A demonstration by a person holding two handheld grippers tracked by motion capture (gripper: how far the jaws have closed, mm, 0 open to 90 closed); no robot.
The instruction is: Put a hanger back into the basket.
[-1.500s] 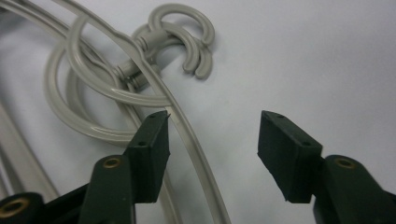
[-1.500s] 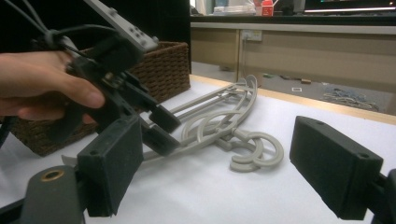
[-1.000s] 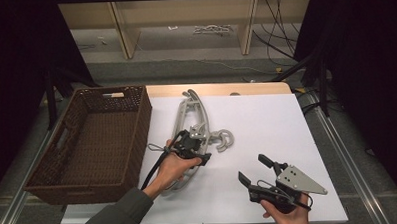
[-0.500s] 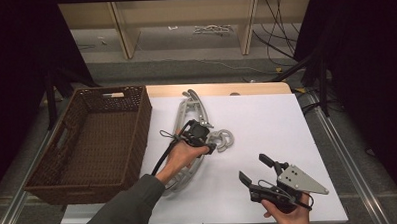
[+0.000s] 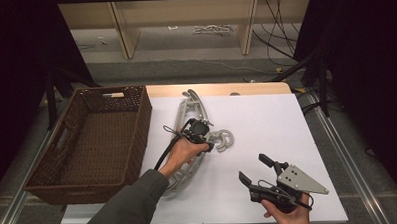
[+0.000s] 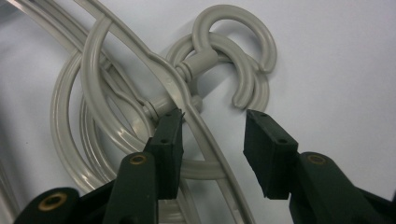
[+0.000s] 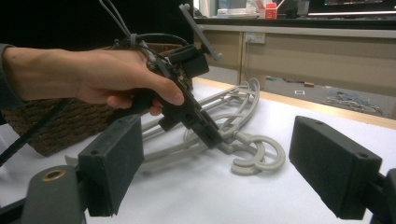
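Hangers (image 5: 189, 123), perhaps three, lie stacked; left hand-held gripper (image 6: 212, 128) closing, jaws apart astride them; right hand-held gripper (image 5: 257, 169) agape.

Basket (image 5: 87, 146) sits at left of worktop (image 5: 267, 119). Stacked hangers (image 5: 186, 112) lie just right of it, hooks (image 5: 222, 140) pointing right. Left tongs (image 5: 203, 137) over hanger necks; right tongs (image 5: 256, 170) near front edge, well apart.
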